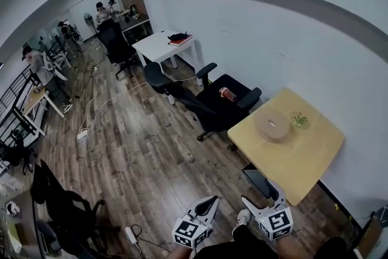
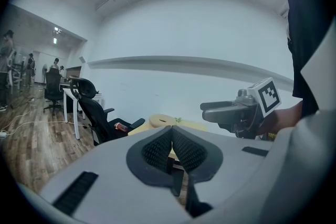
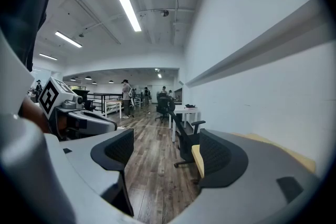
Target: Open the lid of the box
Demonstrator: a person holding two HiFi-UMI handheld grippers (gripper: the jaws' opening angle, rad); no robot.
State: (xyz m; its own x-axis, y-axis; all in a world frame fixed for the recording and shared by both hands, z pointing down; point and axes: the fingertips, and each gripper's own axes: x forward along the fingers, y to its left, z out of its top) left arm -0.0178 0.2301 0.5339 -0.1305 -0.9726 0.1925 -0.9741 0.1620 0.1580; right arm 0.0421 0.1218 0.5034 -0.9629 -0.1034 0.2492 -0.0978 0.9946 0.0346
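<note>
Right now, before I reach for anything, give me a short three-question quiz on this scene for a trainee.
1. True or false: the round beige box sits on the light wooden square table.
2. The right tool is: A) closed on the box; B) open with nothing between its jaws; C) closed on nothing.
3. What lies on the seat of the black office chair?
Key: 1 true; 2 B; 3 a small red bottle.
</note>
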